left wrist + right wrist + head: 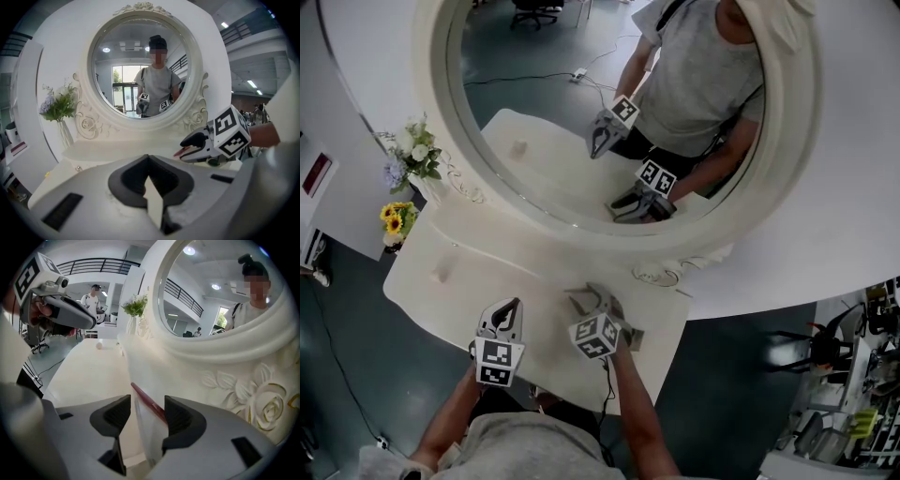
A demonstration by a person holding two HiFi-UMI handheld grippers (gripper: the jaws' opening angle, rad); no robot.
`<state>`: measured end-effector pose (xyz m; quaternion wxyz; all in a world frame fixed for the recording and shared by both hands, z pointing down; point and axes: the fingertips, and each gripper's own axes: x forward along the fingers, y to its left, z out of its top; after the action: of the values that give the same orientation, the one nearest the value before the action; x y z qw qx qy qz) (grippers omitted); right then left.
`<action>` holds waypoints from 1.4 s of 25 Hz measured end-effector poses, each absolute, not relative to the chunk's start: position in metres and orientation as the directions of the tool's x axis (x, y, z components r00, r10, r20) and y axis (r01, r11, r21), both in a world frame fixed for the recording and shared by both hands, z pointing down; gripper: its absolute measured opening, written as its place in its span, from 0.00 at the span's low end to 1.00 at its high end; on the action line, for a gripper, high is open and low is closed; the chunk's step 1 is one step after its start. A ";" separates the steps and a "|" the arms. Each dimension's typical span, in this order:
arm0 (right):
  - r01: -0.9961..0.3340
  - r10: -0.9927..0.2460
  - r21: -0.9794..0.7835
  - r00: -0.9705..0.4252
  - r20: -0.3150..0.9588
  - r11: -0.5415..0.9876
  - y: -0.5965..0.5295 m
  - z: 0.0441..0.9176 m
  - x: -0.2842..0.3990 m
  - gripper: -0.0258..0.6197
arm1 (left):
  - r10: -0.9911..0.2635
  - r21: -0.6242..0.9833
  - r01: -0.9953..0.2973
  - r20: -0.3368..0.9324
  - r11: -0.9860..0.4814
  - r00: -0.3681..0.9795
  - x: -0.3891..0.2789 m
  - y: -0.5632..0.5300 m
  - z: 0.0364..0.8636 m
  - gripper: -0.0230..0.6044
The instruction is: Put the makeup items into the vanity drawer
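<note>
Fingers (183, 418) of the right gripper (147, 398) stand wide apart and press on nothing. Between them I see the task's thing, a slim red makeup pencil (140, 393), running aslant from the left finger's tip towards the right finger's pad. It lies close against the pale base under the mirror, at the right end of the worktop (469, 272). Whether it rests flat on that surface or leans on the right finger I cannot tell. In the left gripper view the same red tip shows just under the right gripper's dark fingers. The left gripper (149, 158) has its fingers (127, 180) together at the tips, with nothing held between them. In the head view it hovers over the front part of the worktop, to the left of the right gripper and apart from it, each with its marker cube turned up towards me. The round mirror (581, 94) rises behind the worktop, and its carved frame (262, 404) bears rose reliefs beside the right gripper. The glass reflects both grippers and the person (698, 75) in a grey shirt. A vase of white and lilac flowers (414, 155) stands at the worktop's far left end, and yellow sunflowers (397, 217) sit just below it in the head view.
</note>
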<state>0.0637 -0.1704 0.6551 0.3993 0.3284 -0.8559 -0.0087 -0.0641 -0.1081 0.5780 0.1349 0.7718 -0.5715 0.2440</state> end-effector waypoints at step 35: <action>-0.693 -0.788 0.413 -0.387 0.479 0.591 -0.127 0.576 0.146 0.13 | -0.796 -0.062 -0.895 0.487 -0.442 0.360 -0.004 -0.112 0.561 0.04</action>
<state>0.1457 -0.1269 0.5760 0.3278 0.4462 -0.8296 -0.0724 -0.0041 -0.1123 0.5613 0.1072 0.8175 -0.5171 0.2299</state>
